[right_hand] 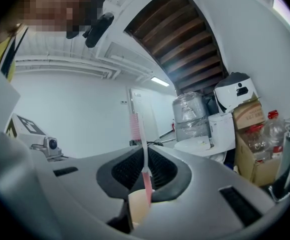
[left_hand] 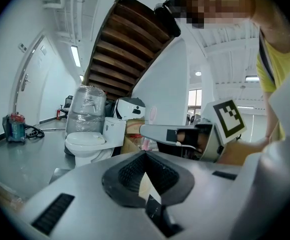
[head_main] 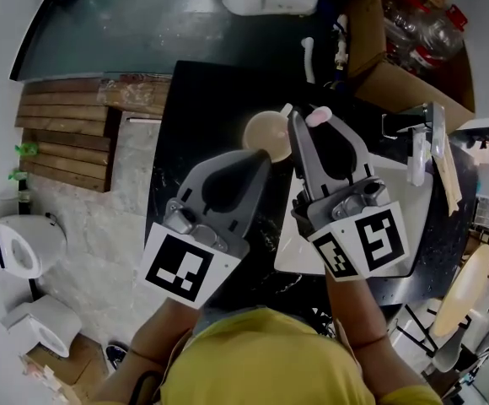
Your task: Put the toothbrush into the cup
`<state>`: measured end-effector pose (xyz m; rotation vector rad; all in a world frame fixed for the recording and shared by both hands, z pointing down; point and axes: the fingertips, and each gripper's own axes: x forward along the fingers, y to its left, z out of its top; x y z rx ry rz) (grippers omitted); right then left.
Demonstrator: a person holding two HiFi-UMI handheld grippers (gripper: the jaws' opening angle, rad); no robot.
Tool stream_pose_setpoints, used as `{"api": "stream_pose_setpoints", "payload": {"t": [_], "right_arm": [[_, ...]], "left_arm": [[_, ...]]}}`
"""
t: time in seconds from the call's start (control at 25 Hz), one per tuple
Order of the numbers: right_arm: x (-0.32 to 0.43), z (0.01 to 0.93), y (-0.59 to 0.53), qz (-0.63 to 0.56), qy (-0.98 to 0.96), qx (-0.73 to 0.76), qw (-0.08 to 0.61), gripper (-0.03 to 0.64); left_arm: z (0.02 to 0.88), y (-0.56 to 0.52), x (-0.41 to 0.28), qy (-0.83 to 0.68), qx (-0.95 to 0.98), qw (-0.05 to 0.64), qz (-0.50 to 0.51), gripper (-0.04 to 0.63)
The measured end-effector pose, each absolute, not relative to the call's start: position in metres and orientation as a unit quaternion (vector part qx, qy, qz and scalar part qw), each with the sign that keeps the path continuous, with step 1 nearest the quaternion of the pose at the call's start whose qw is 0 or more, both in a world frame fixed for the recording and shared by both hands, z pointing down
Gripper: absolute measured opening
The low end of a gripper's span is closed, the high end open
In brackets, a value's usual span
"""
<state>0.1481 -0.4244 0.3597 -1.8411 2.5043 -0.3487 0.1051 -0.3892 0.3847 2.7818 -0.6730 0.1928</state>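
Two pairs of tongs sit side by side. The right tongs (right_hand: 145,153) pinch a pink-and-white plastic toothbrush (right_hand: 134,126) upright, its bristles above the jaws and its lower handle hidden between them. The left tongs (left_hand: 145,156) are closed and empty. Just beyond both tips sits a round beige cup (head_main: 265,132), partly hidden by the jaws.

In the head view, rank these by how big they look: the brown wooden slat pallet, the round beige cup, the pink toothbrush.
1. Brown wooden slat pallet
2. Round beige cup, partly covered
3. Pink toothbrush, only its tip showing; likely nearer the camera, yet clearly smallest
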Motion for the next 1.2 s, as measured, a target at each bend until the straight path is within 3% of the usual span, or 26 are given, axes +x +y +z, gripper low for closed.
{"api": "stream_pose_setpoints", "payload": {"t": [1.0,1.12,1.2], "right_arm": [[0.139,0.426,-0.440,-0.187,0.794,-0.576,-0.053,0.044],[0.137,0.431,-0.438,-0.191,0.792,-0.576,-0.064,0.136],[0.137,0.433,-0.436,-0.196,0.791,-0.576,-0.064,0.144]], "left_arm": [[0.398,-0.393,0.107,-0.217,0.961,0.155,0.070,0.011],[0.399,-0.392,0.106,-0.218,0.961,0.156,0.071,0.011],[0.398,-0.391,0.105,-0.220,0.960,0.156,0.069,0.011]]}}
